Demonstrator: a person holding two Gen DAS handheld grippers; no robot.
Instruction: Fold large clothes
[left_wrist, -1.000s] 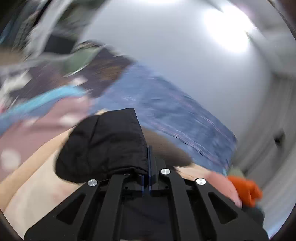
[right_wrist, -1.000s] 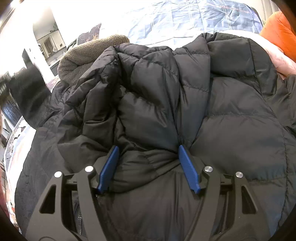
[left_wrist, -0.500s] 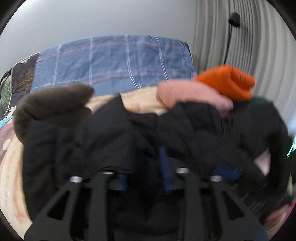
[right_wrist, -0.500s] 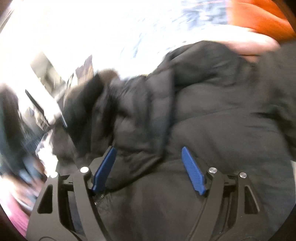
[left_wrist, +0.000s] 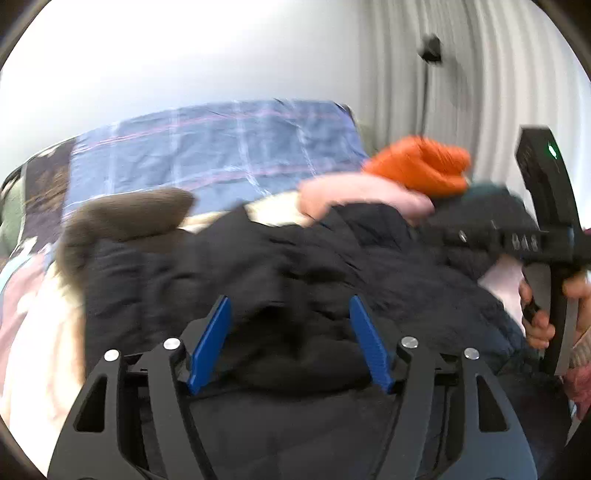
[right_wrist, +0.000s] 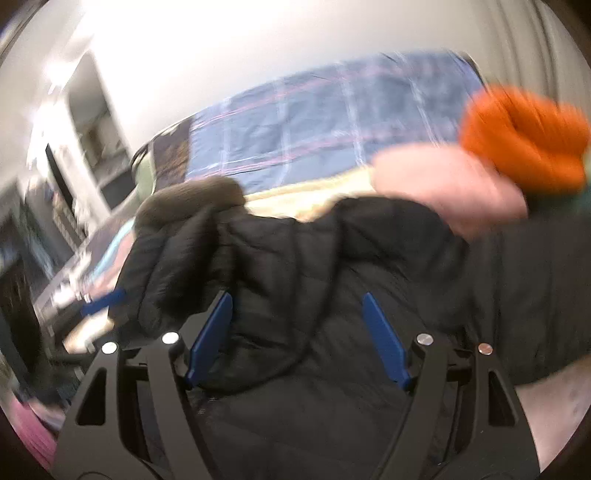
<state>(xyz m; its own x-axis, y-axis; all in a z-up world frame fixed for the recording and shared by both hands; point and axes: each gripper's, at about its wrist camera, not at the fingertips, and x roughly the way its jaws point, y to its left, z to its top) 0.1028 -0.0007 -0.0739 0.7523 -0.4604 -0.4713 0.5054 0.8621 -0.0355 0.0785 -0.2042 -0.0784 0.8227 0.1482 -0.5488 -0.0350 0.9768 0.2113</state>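
— Where's the coat lying?

— The black puffer jacket (left_wrist: 332, 266) is spread across the bed, its long axis running left to right in front of the blue plaid blanket (left_wrist: 221, 147). The fur-trimmed hood (left_wrist: 125, 214) points left, just below the blanket's near edge, and the body stretches off to the right.

— And right of the hood?

— A pink garment (left_wrist: 354, 192) lies against the jacket's far edge, with an orange garment (left_wrist: 421, 166) heaped behind it, near the blanket's right corner.

— What about the hands?

— The left claw (left_wrist: 290, 306) hangs over the jacket's near side, tilted downward, its blue pads apart and the jaws opening. A bunched fold of black fabric sits between them, but the pads aren't pressing it. To the right, a hand (left_wrist: 543, 317) grips the handle of the right claw (right_wrist: 297, 302), also angled down toward the blanket. Its pads (right_wrist: 210, 336) stand wide with quilted fabric below and between them, and no squeeze that I can see.
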